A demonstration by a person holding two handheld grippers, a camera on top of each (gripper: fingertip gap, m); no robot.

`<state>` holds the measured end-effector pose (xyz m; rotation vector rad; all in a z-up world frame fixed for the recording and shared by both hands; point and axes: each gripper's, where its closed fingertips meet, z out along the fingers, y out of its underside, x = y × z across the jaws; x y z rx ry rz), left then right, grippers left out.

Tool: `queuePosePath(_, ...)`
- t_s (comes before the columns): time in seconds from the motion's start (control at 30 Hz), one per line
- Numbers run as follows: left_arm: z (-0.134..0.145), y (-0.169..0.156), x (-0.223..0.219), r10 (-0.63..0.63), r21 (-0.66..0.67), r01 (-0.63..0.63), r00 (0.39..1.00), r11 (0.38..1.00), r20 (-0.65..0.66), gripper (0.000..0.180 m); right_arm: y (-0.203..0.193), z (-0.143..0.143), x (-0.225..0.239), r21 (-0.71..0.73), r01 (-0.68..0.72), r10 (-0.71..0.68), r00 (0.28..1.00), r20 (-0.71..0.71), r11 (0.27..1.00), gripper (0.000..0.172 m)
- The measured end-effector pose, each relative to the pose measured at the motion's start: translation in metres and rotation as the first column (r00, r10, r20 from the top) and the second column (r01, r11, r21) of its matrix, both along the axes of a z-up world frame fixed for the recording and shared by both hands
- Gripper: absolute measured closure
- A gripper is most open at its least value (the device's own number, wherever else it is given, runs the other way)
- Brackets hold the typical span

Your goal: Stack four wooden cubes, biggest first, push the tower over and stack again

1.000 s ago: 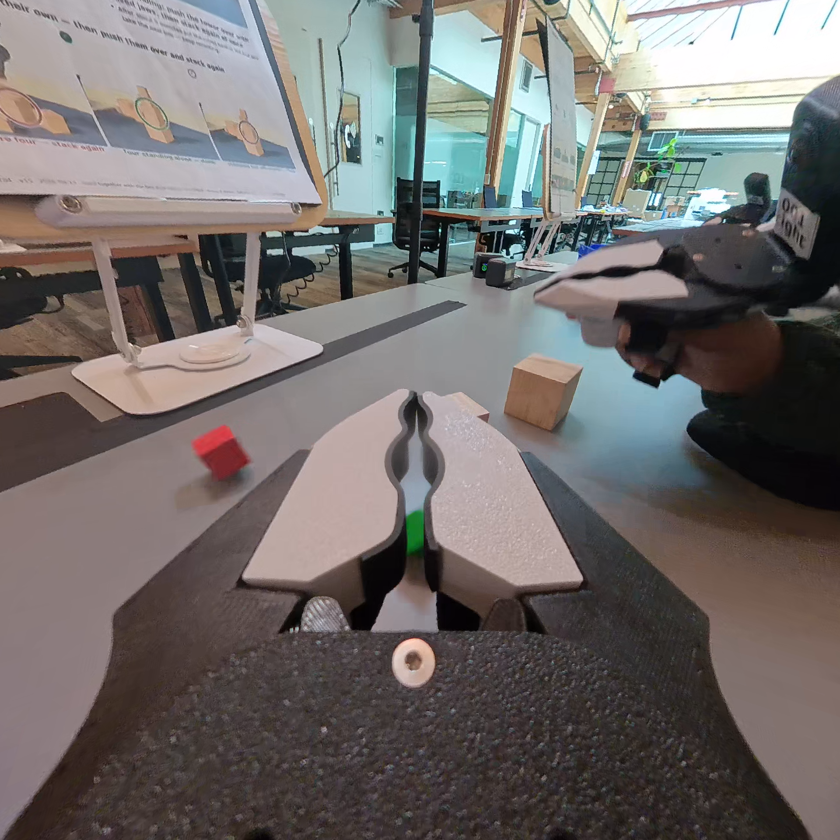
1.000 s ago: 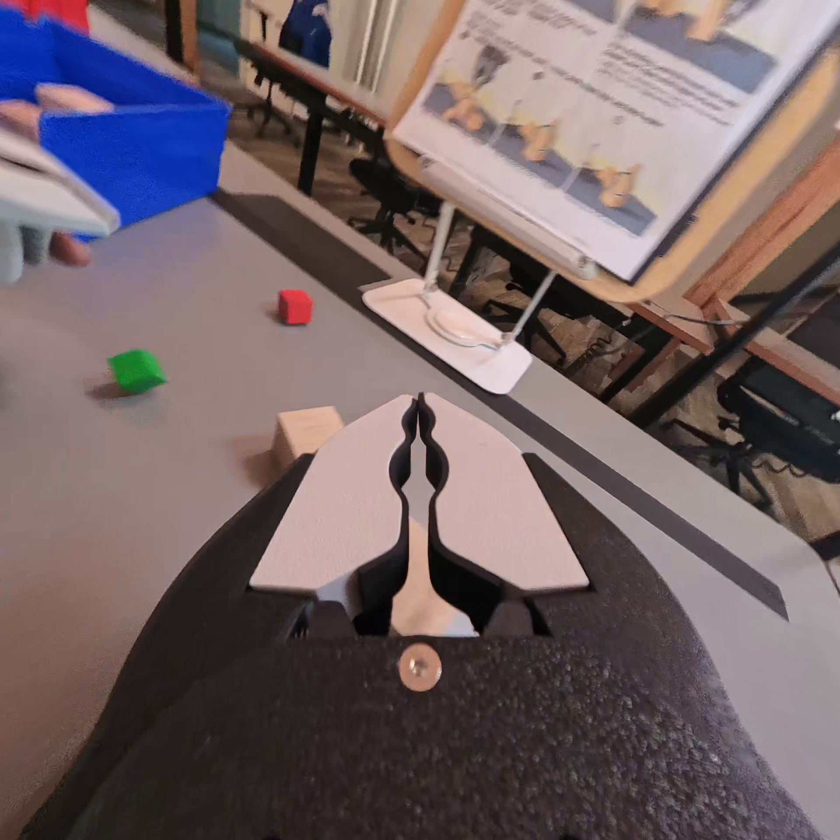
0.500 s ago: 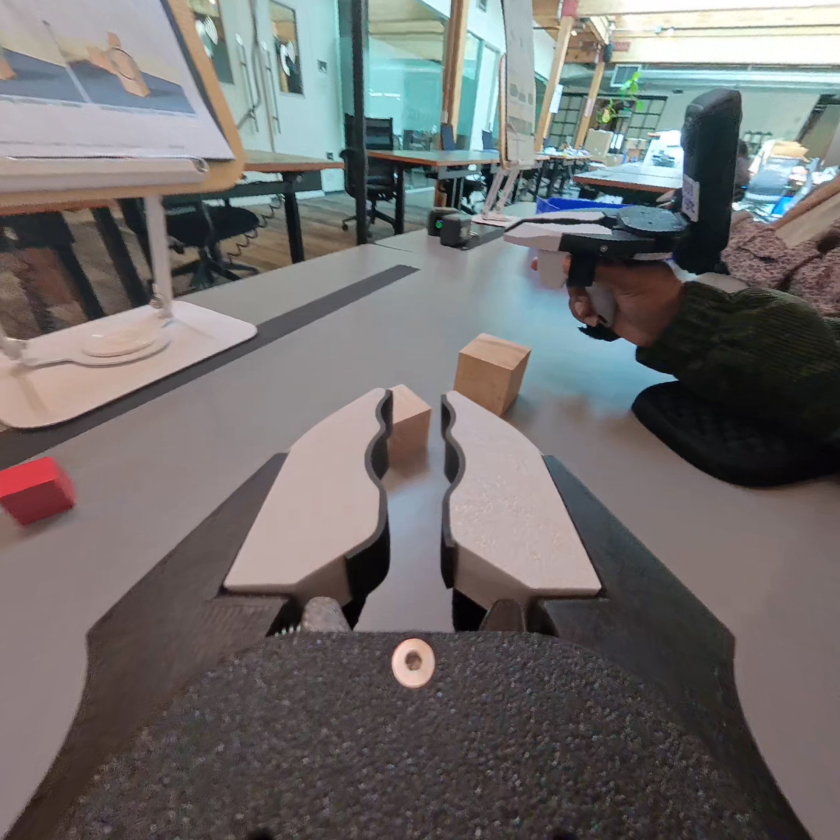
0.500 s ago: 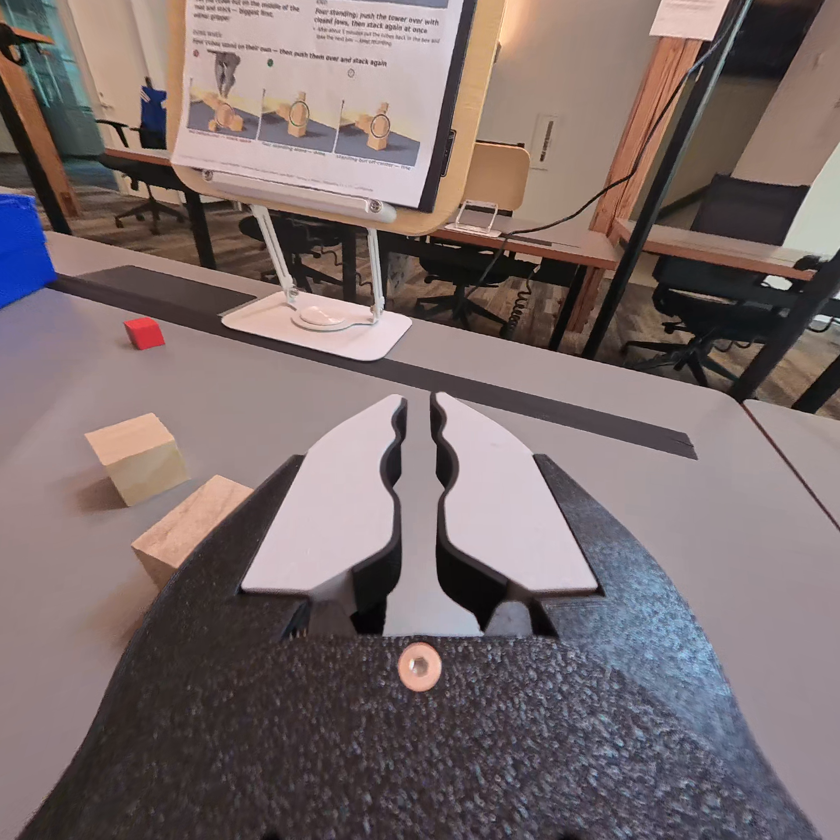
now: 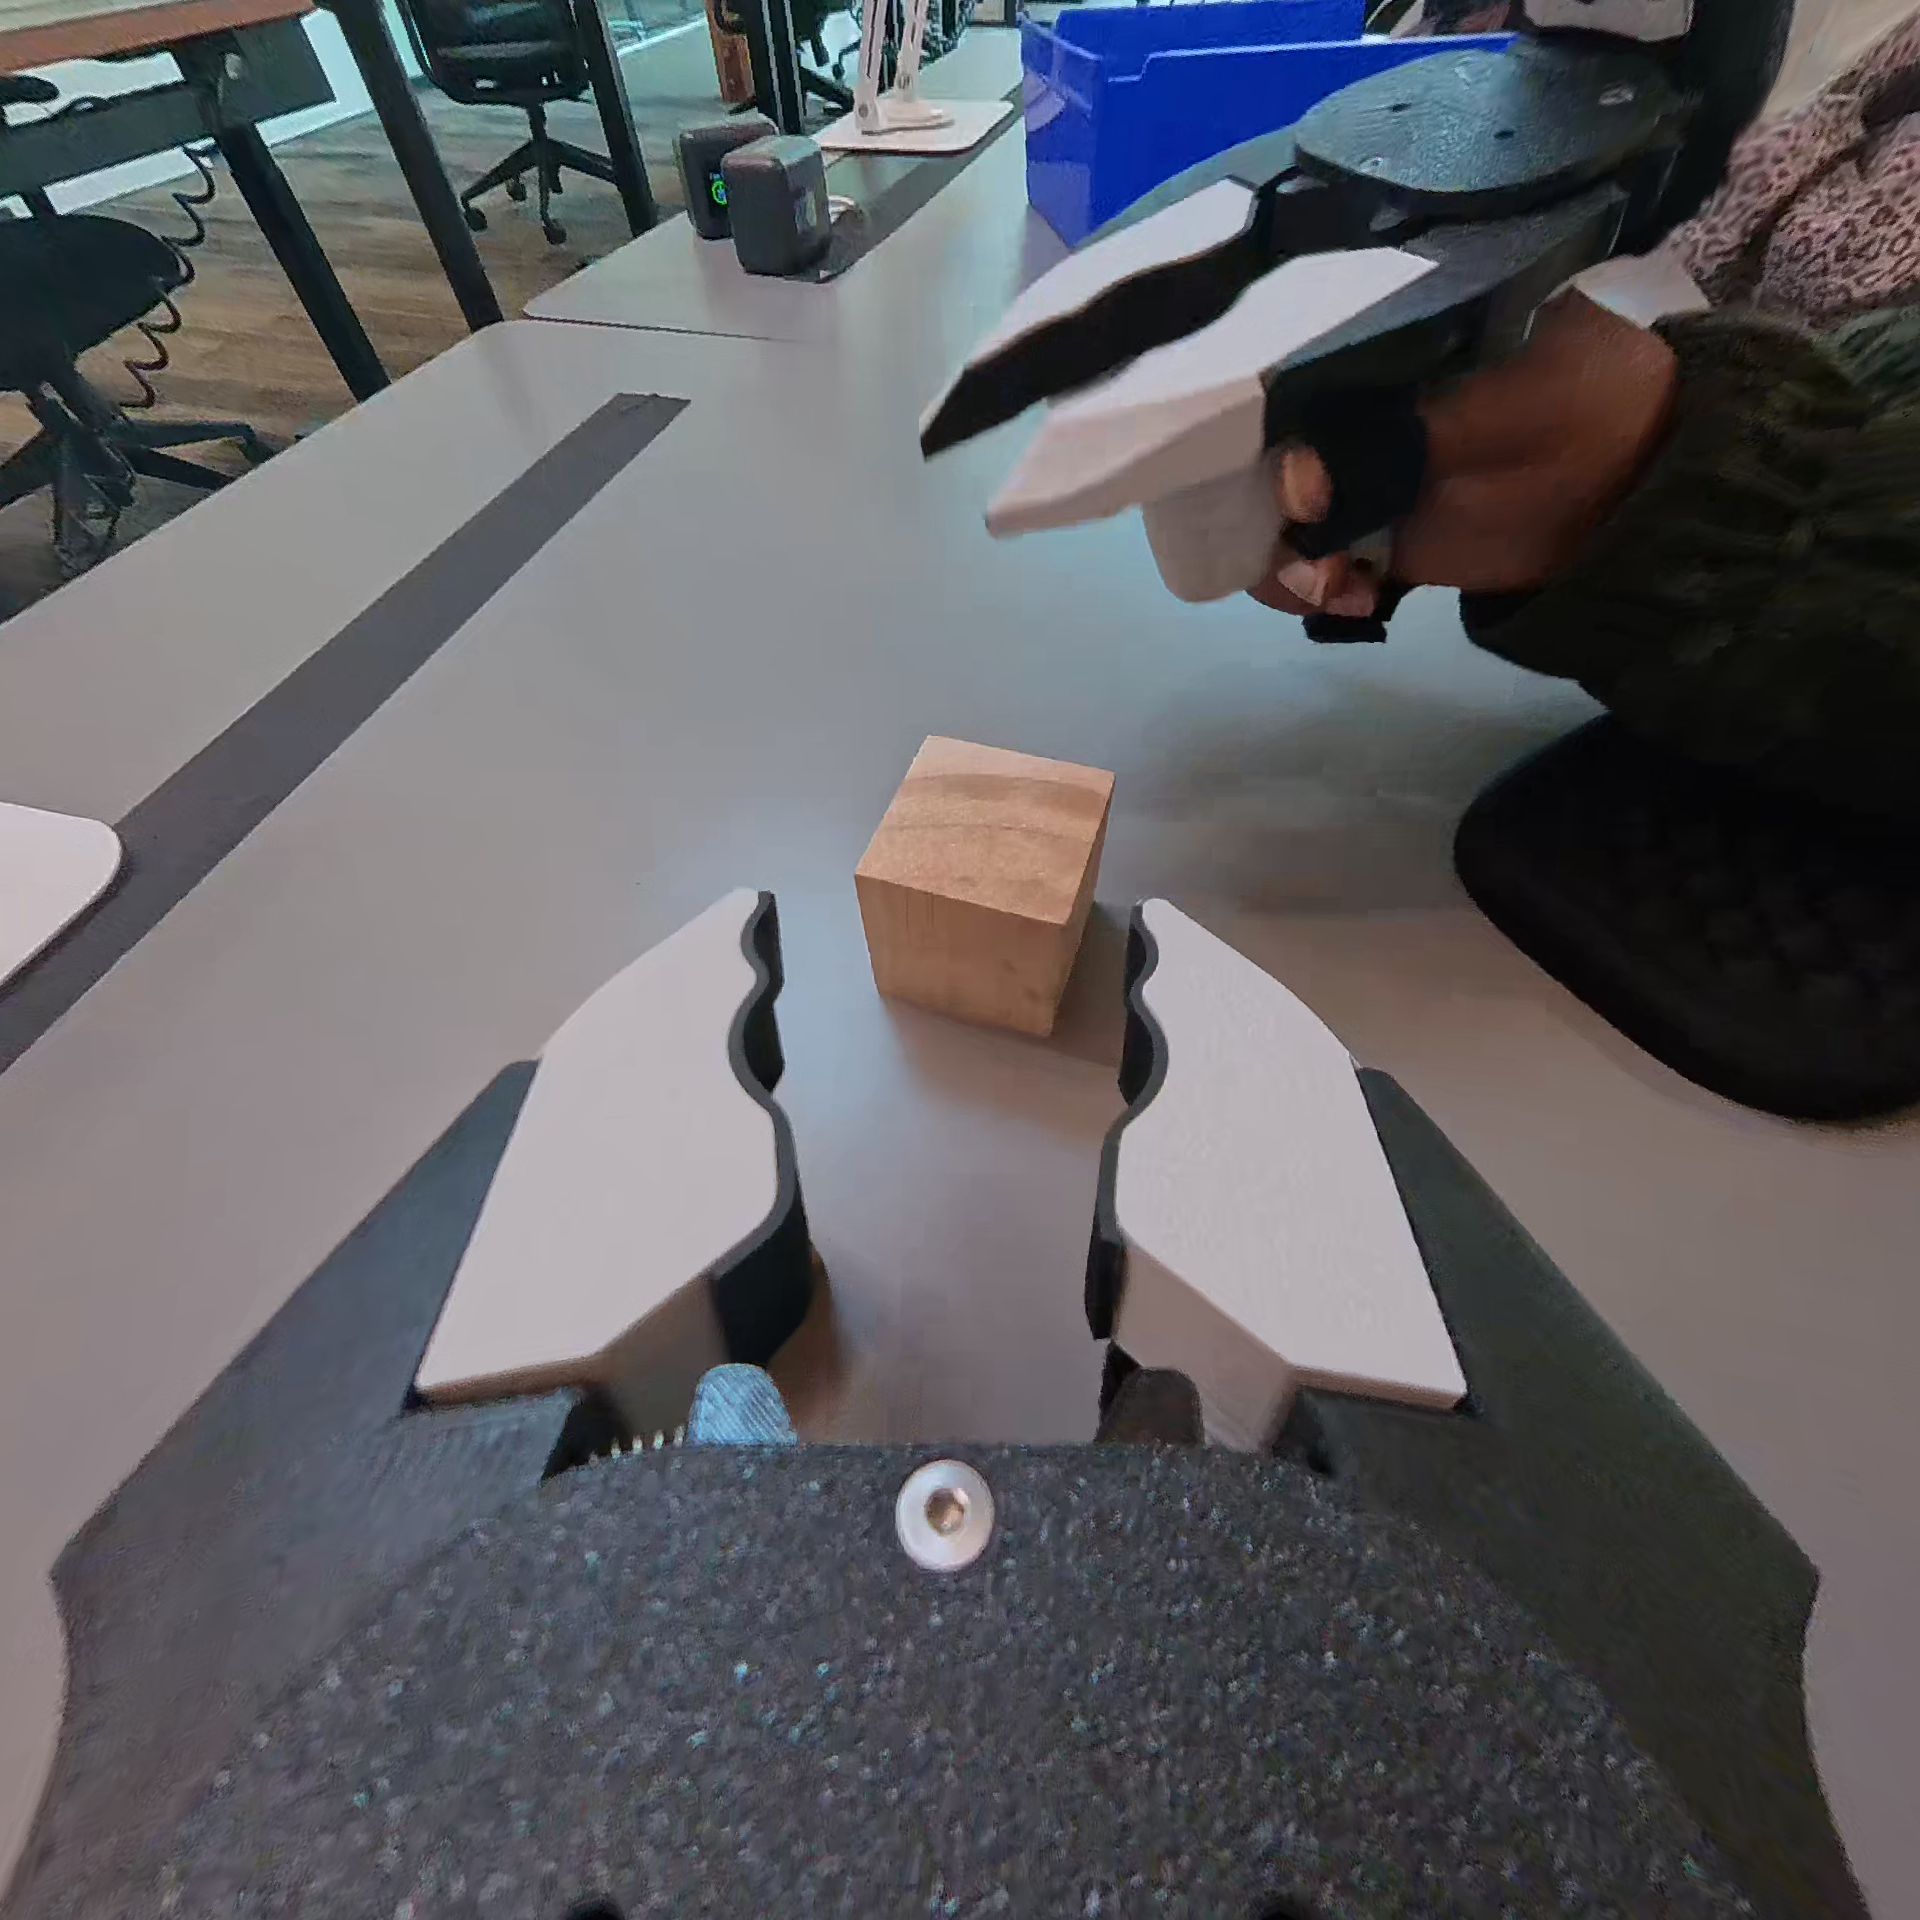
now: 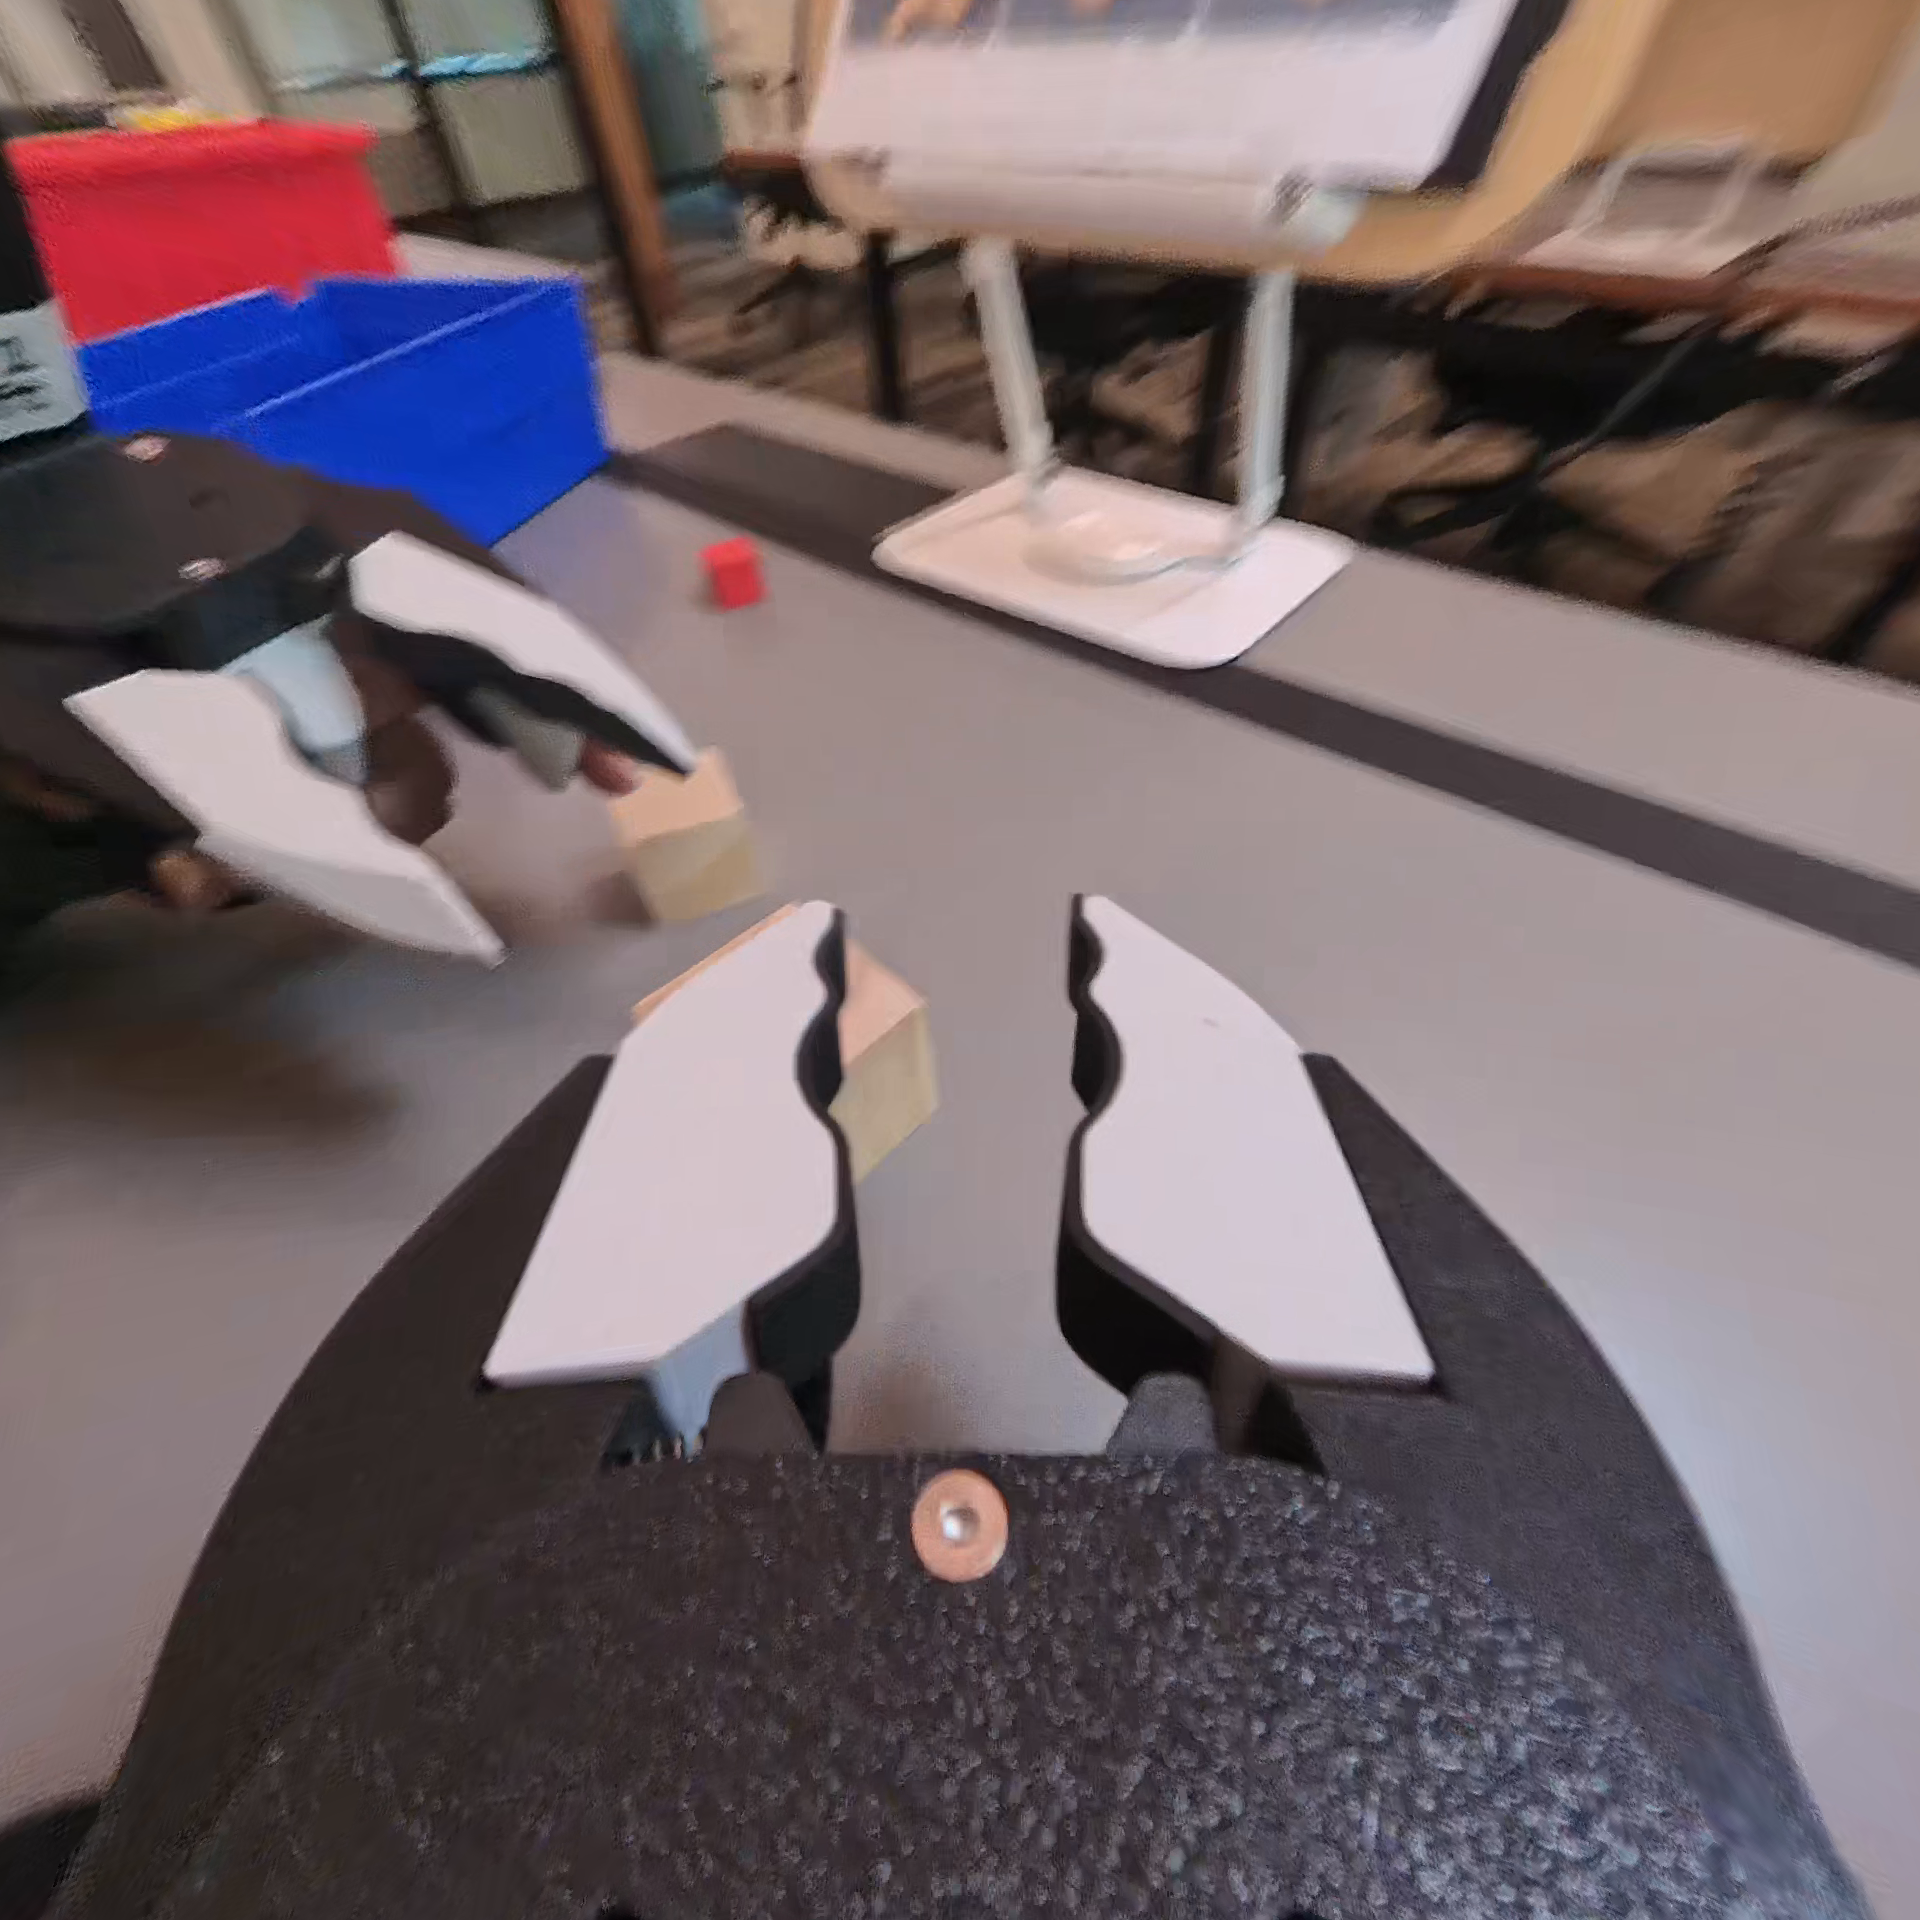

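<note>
Wooden cube [image 5: 982, 883] just ahead of open left claw [image 5: 951, 914], untouched

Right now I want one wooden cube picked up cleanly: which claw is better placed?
The left claw, I'd judge. It is open with a wooden cube centred just ahead of its fingertips. The right claw is open too, but its nearest cube sits off-centre under its left finger.

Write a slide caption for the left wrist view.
Open left gripper faces a wooden cube on the grey table, right gripper open above.
</note>
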<state>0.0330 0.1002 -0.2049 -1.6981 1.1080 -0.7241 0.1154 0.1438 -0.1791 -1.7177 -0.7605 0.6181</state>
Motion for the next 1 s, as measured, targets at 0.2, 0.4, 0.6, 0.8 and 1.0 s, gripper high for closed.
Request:
queuePosePath(0.2,-0.003,-0.003,-0.009,0.021,0.01,-0.021,1.0,1.0,0.005,0.119,-0.043,-0.064,-0.033,-0.204,-0.321,0.364,0.904,0.225,0.925,0.083)
queuePosePath(0.4,0.007,-0.008,-0.036,0.065,0.001,-0.065,0.996,0.998,0.058,0.121,-0.026,-0.091,-0.052,-0.218,-0.299,0.36,0.863,0.354,0.929,0.104)
queuePosePath(0.6,0.018,-0.025,-0.047,0.025,-0.008,-0.025,0.998,1.0,0.061,0.116,-0.054,-0.059,-0.077,-0.094,-0.366,0.378,0.884,0.276,0.926,0.106)
queuePosePath(0.8,-0.015,-0.053,-0.041,-0.094,-0.022,0.091,0.98,0.996,-0.177,0.115,-0.092,-0.07,-0.119,-0.104,-0.485,0.488,0.796,0.357,0.868,0.106)
queuePosePath(1.0,-0.034,-0.071,-0.043,-0.19,-0.055,0.182,0.926,0.982,-0.325,0.121,-0.106,-0.074,-0.129,-0.102,-0.529,0.523,0.756,0.394,0.842,0.106)
